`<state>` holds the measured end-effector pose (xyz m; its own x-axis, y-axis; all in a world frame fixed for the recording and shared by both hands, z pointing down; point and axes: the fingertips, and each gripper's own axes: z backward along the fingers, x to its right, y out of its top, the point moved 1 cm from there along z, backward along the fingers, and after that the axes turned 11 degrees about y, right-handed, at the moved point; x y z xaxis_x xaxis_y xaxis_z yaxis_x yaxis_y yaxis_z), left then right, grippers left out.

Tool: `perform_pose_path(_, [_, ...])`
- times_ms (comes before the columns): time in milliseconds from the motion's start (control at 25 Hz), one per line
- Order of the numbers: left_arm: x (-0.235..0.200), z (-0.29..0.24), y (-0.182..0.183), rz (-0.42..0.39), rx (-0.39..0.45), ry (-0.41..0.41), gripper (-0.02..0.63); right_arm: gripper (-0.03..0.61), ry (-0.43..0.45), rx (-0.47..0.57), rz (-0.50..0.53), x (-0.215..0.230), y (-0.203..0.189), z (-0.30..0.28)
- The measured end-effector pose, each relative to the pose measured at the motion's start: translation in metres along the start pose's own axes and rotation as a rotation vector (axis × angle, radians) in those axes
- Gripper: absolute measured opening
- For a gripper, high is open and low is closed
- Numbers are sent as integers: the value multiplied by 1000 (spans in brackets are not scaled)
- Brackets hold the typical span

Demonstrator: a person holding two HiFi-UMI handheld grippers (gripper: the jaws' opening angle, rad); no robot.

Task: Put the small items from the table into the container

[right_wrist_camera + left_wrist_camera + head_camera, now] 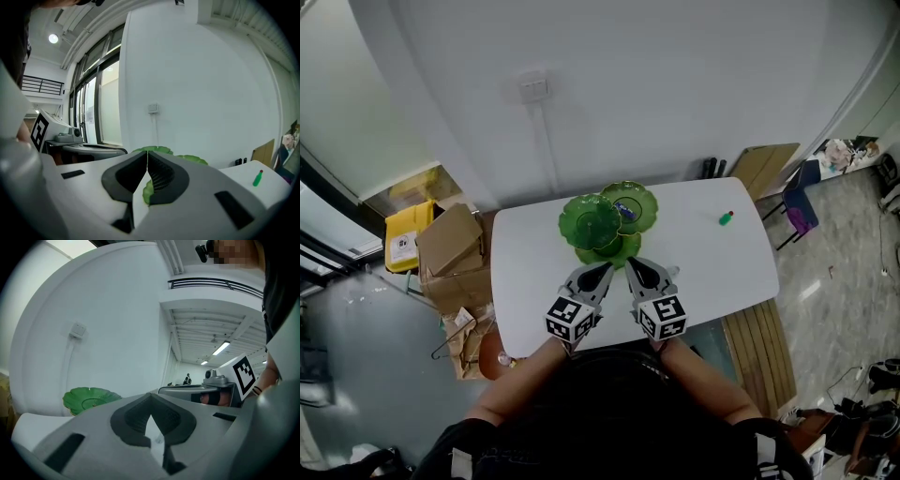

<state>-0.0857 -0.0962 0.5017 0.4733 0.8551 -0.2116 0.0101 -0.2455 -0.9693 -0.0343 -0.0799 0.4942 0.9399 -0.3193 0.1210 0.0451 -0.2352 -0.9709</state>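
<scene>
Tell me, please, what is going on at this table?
A person holds a two-jaw gripper in each hand at the near side of a white table. The left gripper and the right gripper are both shut and empty, pointing towards the green container. A small blue item lies in it; a small green item sits on the table to the right.

We see a plain white wall [628, 75] bearing a socket plate [533, 86], brown cardboard boxes [450, 246] beside the white rounded desk [722, 267], and tall windows [96, 108].

Glossy green plastic container [592, 221], smooth matt white table [703, 264], cardboard box [448, 240]
</scene>
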Motion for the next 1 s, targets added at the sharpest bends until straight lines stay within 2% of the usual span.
perform_pose_path(80, [1,0,2,-15,6,-2,8,21,-2,-1,-3,0,0,0])
perform_pose_path(200, [6,3,6,8,30,-12,8,21,-3,-8,-10,-2,-4,4])
perform_pose_path(360, [8,-4,14,27,71,16,8,21,6,-19,-5,2,-3,9])
perform_pose_path(600, [24,-18,10,0,61,32,8,21,38,-15,-15,21,-4,17])
perform_pose_path(800, [29,-44,11,-1,58,131,8,21,126,-11,-13,49,-1,19])
perform_pose_path(1000, [64,-91,1,18,58,211,8,21,214,-35,-11,100,1,44])
